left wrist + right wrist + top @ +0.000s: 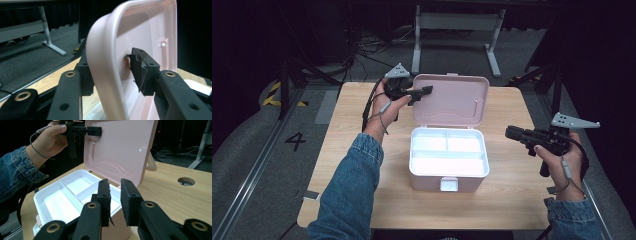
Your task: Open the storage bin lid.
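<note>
A pink box (432,182) stands open in the middle of the table, its lid (452,100) upright at the back. Inside it sits a white tray (41,202) with three empty compartments. My left gripper (428,90) is at the lid's upper left edge. In the left gripper view its jaws straddle the lid (152,22), one pad (142,72) by the inner face and the other behind the rim, loosely. My right gripper (511,132) hovers to the right of the box, pointing at it. Its pads (130,200) stand a little apart with nothing between them.
The wooden table (357,145) has a round cable hole (186,181) behind the box. A white latch (449,185) hangs on the box's front wall. Table legs (494,50) and cables lie on the dark floor beyond.
</note>
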`<state>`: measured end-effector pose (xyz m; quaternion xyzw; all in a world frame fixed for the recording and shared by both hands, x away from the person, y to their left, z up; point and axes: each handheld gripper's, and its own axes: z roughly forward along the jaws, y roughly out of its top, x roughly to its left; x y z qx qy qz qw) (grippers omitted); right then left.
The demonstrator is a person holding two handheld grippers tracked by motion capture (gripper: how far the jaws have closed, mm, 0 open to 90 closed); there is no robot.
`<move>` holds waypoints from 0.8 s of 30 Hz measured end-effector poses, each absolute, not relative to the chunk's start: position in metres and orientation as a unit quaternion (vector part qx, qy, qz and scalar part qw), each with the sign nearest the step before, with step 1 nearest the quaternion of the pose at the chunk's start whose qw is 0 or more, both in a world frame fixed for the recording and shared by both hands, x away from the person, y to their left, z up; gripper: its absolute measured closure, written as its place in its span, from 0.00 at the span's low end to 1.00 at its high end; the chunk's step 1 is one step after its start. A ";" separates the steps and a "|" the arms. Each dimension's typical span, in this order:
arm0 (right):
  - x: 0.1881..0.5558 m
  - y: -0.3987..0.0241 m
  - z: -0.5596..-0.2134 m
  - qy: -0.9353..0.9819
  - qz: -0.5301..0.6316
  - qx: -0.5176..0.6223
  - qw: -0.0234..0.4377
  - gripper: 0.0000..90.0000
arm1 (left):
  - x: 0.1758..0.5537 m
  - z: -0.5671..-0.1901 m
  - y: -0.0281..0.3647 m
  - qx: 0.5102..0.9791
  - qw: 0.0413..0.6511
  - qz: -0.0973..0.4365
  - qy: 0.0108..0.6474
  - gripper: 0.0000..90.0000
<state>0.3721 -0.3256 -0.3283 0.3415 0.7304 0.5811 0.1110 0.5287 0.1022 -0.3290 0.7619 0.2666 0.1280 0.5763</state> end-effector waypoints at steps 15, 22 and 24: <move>0.379 -0.330 -0.334 0.730 0.578 0.349 0.107 0.86 | 0.546 -0.354 0.097 0.768 0.565 0.110 0.281 0.52; 0.380 -0.333 -0.335 0.728 0.581 0.349 0.101 0.86 | 0.550 -0.363 0.090 0.776 0.555 0.090 0.285 0.47; 0.380 -0.333 -0.335 0.728 0.582 0.348 0.101 0.86 | 0.551 -0.366 0.088 0.778 0.553 0.088 0.286 0.45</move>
